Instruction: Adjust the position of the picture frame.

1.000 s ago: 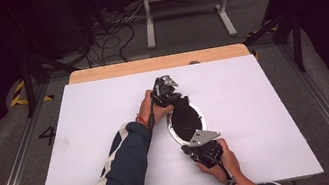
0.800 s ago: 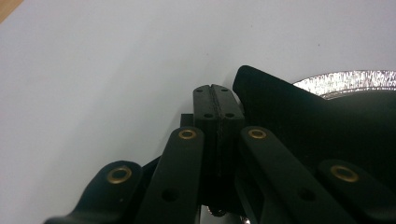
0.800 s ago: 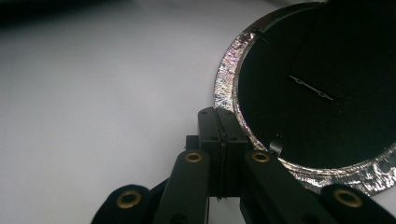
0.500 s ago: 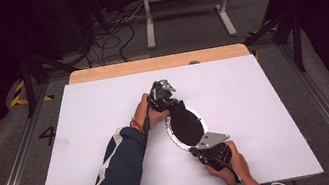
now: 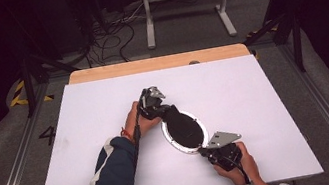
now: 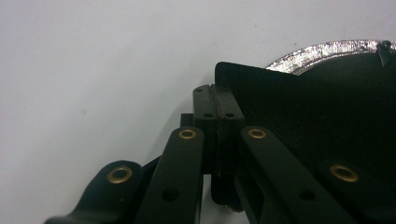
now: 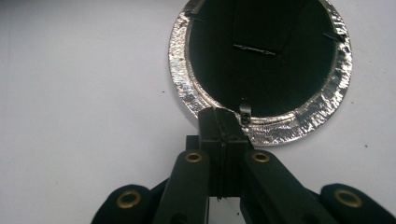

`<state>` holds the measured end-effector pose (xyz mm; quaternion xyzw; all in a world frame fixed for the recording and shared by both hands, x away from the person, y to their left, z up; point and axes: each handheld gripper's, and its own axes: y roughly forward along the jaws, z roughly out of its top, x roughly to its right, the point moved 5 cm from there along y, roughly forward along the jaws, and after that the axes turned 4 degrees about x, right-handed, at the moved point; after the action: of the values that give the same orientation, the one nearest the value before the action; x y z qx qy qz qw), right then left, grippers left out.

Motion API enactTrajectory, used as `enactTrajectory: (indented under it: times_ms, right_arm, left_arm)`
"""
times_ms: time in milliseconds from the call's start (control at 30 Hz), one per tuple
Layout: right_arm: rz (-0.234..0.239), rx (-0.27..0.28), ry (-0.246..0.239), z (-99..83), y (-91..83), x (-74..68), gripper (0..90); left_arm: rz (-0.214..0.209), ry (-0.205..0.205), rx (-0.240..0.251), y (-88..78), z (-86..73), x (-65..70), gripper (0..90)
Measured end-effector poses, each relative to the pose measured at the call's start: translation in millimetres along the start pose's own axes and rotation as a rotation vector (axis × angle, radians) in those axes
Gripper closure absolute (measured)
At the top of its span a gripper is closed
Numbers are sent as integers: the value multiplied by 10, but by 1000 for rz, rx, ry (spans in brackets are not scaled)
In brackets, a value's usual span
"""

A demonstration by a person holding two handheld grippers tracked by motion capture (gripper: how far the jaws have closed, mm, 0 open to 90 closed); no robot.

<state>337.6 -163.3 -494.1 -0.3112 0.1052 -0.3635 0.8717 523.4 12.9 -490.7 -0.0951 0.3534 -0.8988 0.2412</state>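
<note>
Left gripper (image 5: 161,109) clamps the black sheet (image 5: 182,126) at 11 o'clock; right gripper (image 7: 223,122) pinches the foil rim (image 7: 299,122) at 5, steadying it

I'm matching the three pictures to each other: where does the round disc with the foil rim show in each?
High view: the disc lies at the middle of the white table, between the two tools.
Left gripper view: at the upper right, its foil rim arcing along the top edge.
Right gripper view: at top centre, just beyond the jaw tips.
Shared landmark: the crinkled foil rim on the white table.
</note>
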Motion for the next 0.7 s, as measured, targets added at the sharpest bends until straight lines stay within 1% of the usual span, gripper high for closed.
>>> enactTrajectory:
  times_ms: [33,67,133,167,200,233,267,300,400,467,533,567,600,667,700]
  right_arm:
    - [-2,-1,2,-1,-3,4,900]
    - [-9,-4,-3,0,-6,5,900]
    - [-9,-3,26,-5,-12,13,900]
    - [-8,-3,35,-9,-16,20,900]
    - [-9,-4,35,-9,-18,23,900]
    - [-11,-6,32,-10,-20,26,900]
    - [-13,-7,30,-11,-21,28,900]
    - [-17,-8,27,-11,-23,30,900]
    - [-25,-10,31,-16,-33,44,900]
    - [-31,-12,34,-19,-38,50,900]
    - [-40,-14,29,-21,-41,48,900]
    - [-41,-12,30,-20,-40,44,900]
    - [-37,-11,26,-21,-41,42,900]
    - [-25,-10,30,-23,-44,38,900]
    - [-19,-12,28,-22,-44,33,900]
  left_arm:
    - [2,5,0,-17,-15,-3,900]
    - [7,-13,6,-37,-40,7,900]
    - [-5,-1,4,-77,-79,-4,900]
    - [-2,-16,11,-86,-92,3,900]
    - [-6,-26,15,-104,-115,4,900]
    - [-5,-30,17,-119,-130,5,900]
    - [-6,-25,14,-138,-148,2,900]
    - [-10,-33,14,-155,-165,11,900]
    - [-5,-23,8,-217,-222,25,900]
    - [-3,-26,12,-251,-258,40,900]
    - [3,-31,4,-284,-286,55,900]
    - [10,-26,1,-299,-298,63,900]
    - [16,-21,0,-314,-312,74,900]
    - [14,-20,3,-332,-332,86,900]
    - [10,-31,8,-342,-347,94,900]
